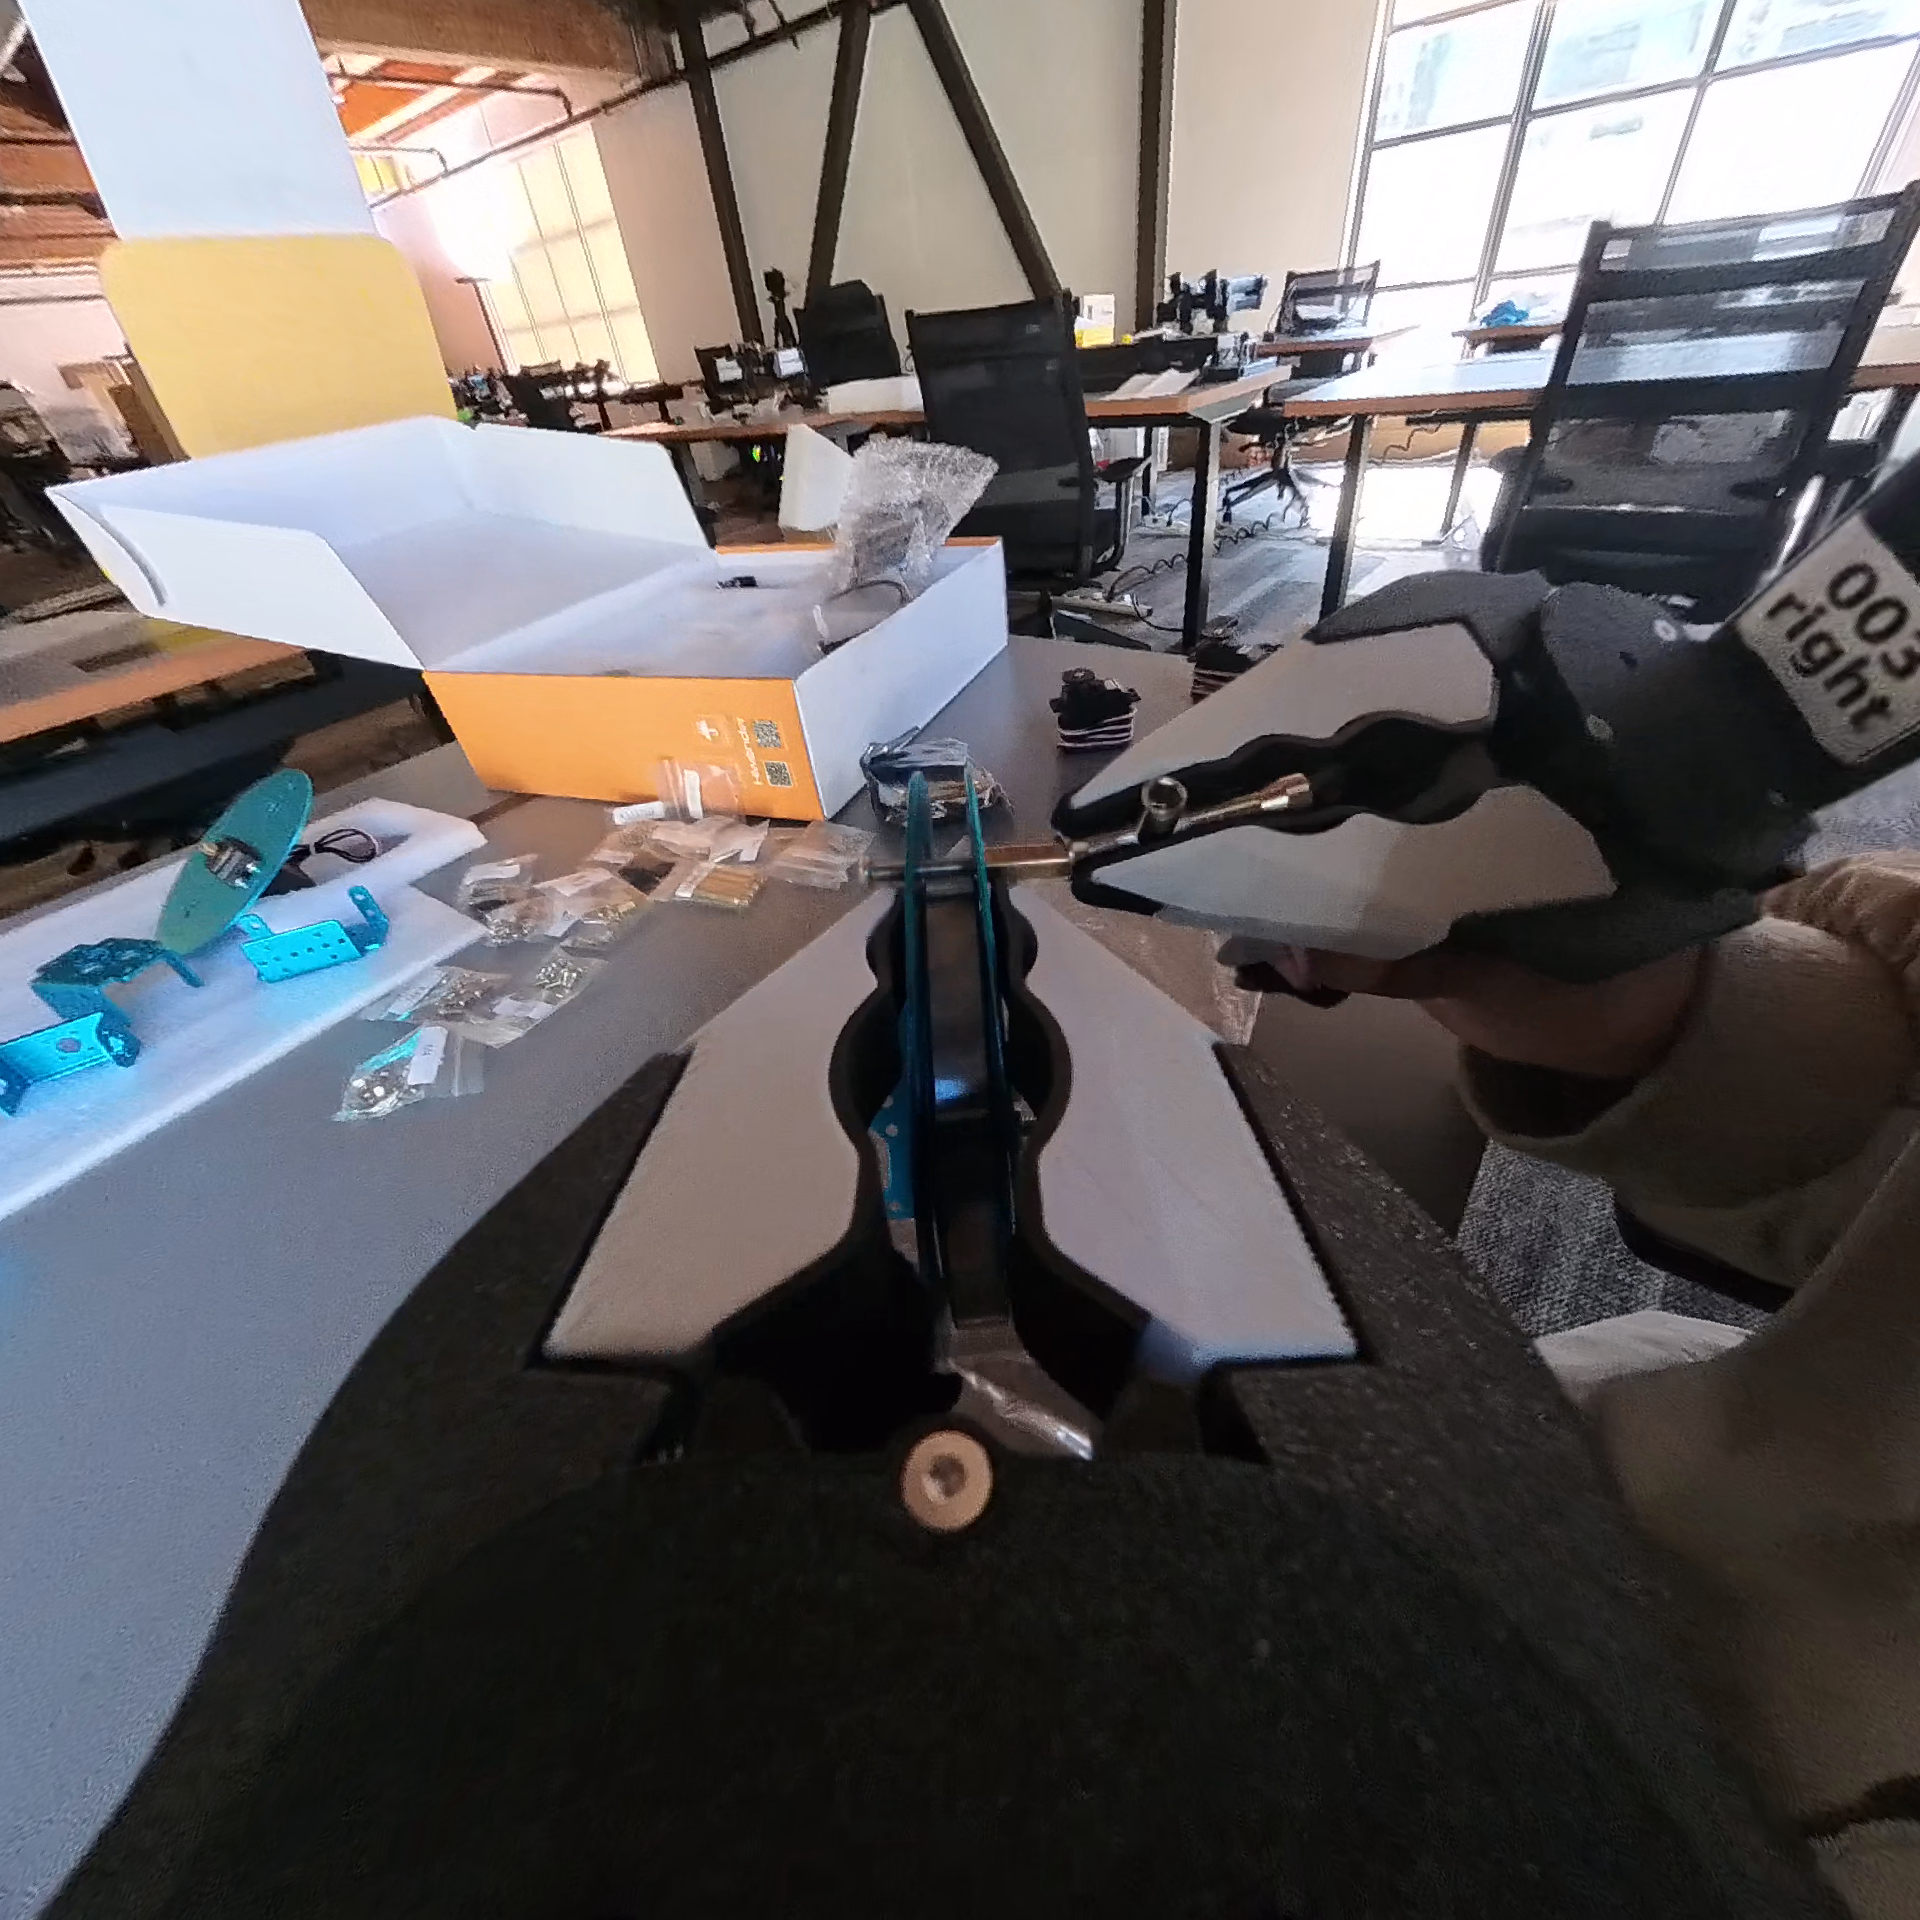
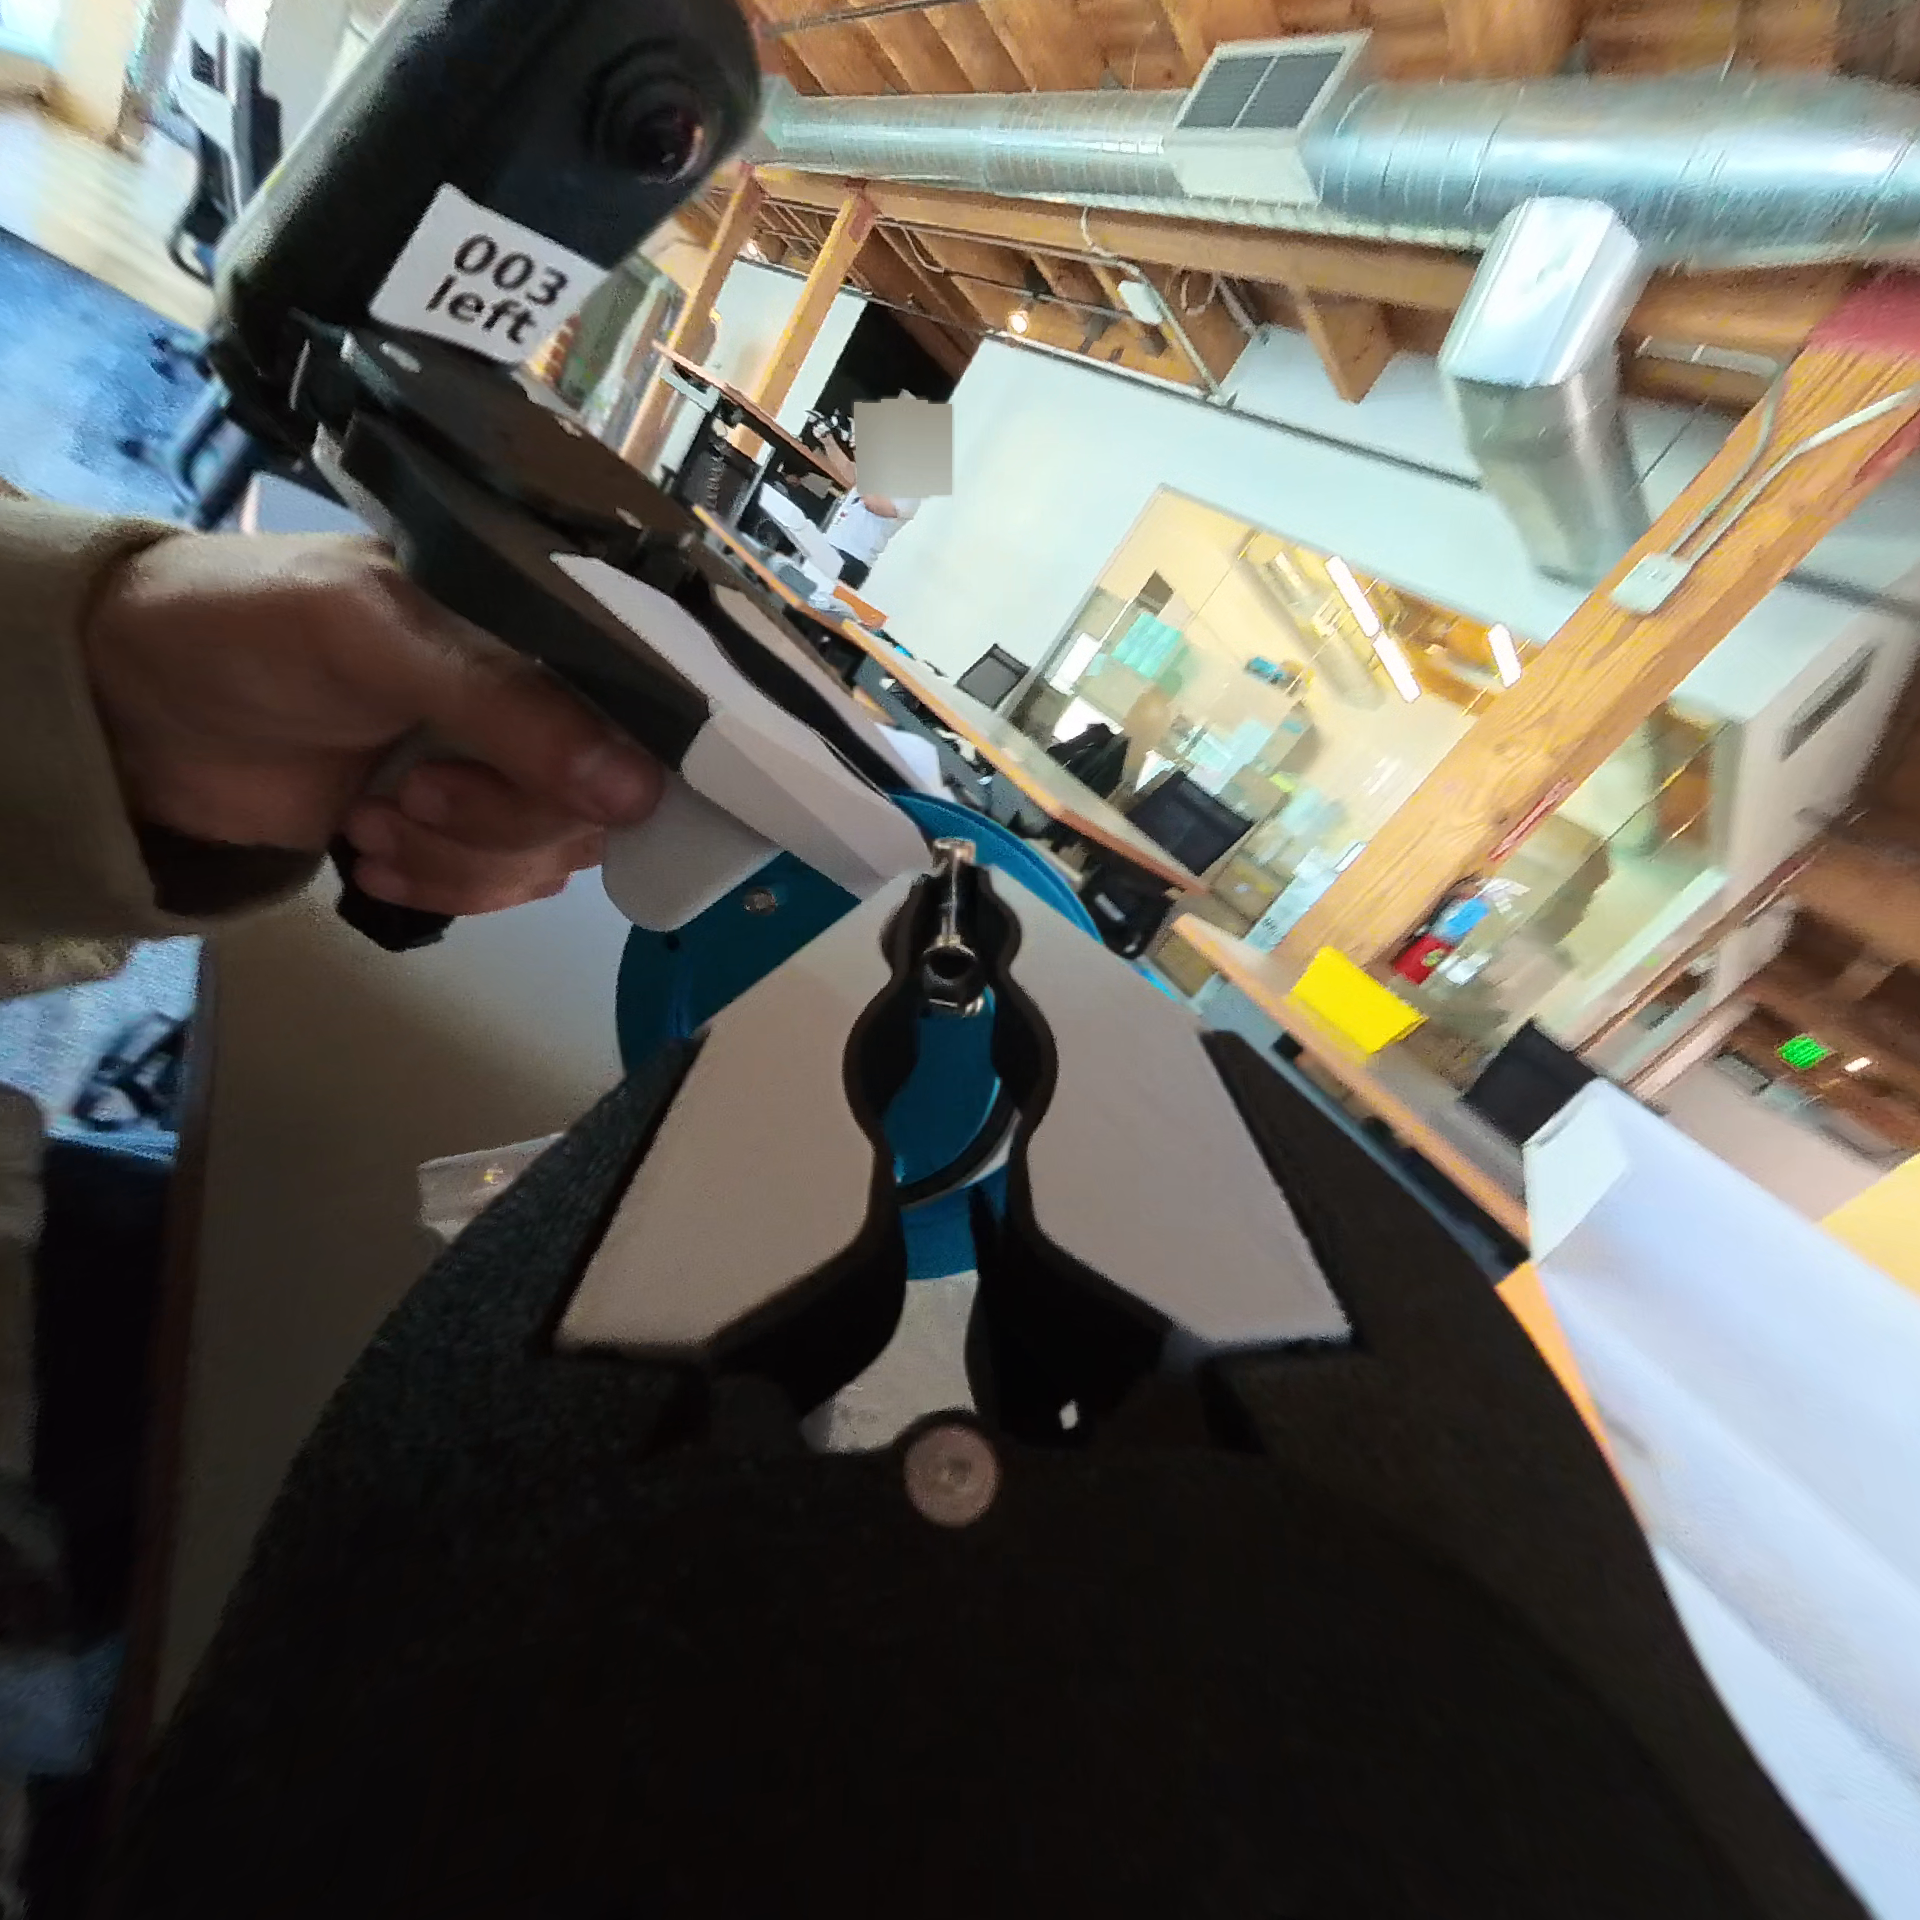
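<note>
The left gripper (image 1: 948,914) is clamped on a pair of upright teal discs (image 1: 943,831) held edge-on between its jaws above the grey table (image 1: 208,1195), while the right gripper (image 1: 1070,842) pinches a small metal socket wrench (image 1: 1164,816) whose brass tip meets the discs' rim, with bagged screws (image 1: 499,997) and an open orange-and-white box (image 1: 644,665) beyond.

left wrist view faces table, right faces up, sharing teal disc assembly (image 1: 940,935)

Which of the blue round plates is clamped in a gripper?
The blue disc pair shut in the left gripper; the other disc leans on the white foam sheet.
</note>
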A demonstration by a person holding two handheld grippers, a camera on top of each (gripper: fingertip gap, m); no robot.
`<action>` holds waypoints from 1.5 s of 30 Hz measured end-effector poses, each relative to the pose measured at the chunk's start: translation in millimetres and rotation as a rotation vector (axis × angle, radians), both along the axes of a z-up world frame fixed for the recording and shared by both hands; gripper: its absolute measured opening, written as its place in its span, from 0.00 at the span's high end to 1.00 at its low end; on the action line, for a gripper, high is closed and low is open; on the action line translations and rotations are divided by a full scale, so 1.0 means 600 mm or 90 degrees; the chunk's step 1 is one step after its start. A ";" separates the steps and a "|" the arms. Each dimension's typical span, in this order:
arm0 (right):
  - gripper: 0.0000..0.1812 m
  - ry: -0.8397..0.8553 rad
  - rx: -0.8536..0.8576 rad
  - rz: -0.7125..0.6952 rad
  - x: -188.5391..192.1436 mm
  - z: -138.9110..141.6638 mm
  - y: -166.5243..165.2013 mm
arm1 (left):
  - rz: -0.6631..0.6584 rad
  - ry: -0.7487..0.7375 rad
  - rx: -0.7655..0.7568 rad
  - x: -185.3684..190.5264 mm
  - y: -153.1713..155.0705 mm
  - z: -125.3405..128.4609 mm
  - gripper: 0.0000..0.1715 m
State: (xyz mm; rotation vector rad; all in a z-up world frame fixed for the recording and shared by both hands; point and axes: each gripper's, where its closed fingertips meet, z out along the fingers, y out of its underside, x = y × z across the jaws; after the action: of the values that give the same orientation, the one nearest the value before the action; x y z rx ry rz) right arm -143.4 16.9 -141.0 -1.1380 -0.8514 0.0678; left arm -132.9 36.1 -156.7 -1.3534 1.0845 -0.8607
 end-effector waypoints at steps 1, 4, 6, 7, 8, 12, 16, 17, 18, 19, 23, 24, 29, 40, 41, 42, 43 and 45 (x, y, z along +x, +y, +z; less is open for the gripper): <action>0.97 0.015 -0.020 0.000 0.001 -0.003 0.003 | 0.010 0.009 0.004 0.001 0.003 -0.003 0.93; 0.97 0.037 -0.034 -0.028 0.006 -0.010 0.008 | 0.011 0.011 -0.028 0.006 0.006 -0.011 0.93; 0.97 0.043 -0.033 -0.054 0.009 -0.013 0.011 | 0.012 0.007 -0.053 0.008 0.009 -0.015 0.94; 0.97 0.046 -0.044 -0.060 0.010 -0.015 0.013 | 0.014 0.013 -0.048 0.008 0.011 -0.016 0.93; 0.97 0.051 -0.061 -0.062 0.010 -0.016 0.015 | 0.022 0.019 -0.037 0.008 0.014 -0.017 0.93; 0.97 0.039 -0.177 -0.056 0.011 -0.025 0.023 | 0.062 0.076 -0.030 0.007 0.032 -0.032 0.93; 0.97 0.006 -0.450 -0.060 0.069 -0.087 0.022 | 0.077 0.115 -0.046 -0.007 0.061 -0.056 0.93; 0.96 -0.028 -0.554 -0.066 0.091 -0.121 0.013 | 0.073 0.126 -0.047 -0.009 0.063 -0.060 0.93; 0.96 -0.078 -0.651 -0.092 0.120 -0.156 0.004 | 0.065 0.133 -0.052 -0.009 0.063 -0.063 0.93; 0.96 -0.142 -0.705 -0.129 0.152 -0.183 -0.003 | 0.055 0.140 -0.057 -0.008 0.060 -0.065 0.93; 0.96 -0.375 -0.840 -0.142 0.213 -0.240 -0.039 | 0.030 0.154 -0.052 0.002 0.048 -0.069 0.93; 0.96 -0.411 -0.868 -0.123 0.214 -0.248 -0.047 | 0.027 0.155 -0.053 0.004 0.046 -0.070 0.93; 0.96 -0.494 -0.916 -0.114 0.229 -0.272 -0.046 | 0.020 0.159 -0.051 0.007 0.036 -0.074 0.93; 0.92 -0.474 -0.919 -0.131 0.235 -0.275 -0.047 | 0.027 0.166 -0.048 0.002 0.043 -0.080 0.93; 0.93 -0.472 -0.921 -0.132 0.236 -0.275 -0.048 | 0.028 0.166 -0.050 0.002 0.044 -0.081 0.93; 0.95 -0.470 -0.915 -0.133 0.235 -0.275 -0.045 | 0.030 0.165 -0.054 0.002 0.046 -0.082 0.93; 0.96 -0.468 -0.906 -0.128 0.233 -0.276 -0.042 | 0.031 0.163 -0.058 0.002 0.046 -0.081 0.93; 0.96 -0.452 -0.903 -0.111 0.225 -0.275 -0.041 | 0.028 0.158 -0.061 0.002 0.047 -0.081 0.93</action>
State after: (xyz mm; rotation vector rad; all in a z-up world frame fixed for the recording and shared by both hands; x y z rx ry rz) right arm -8.6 -7.7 -305.9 -2.6623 -1.3606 0.1337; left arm -131.4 64.4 -205.5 -1.5897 1.2107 -0.7324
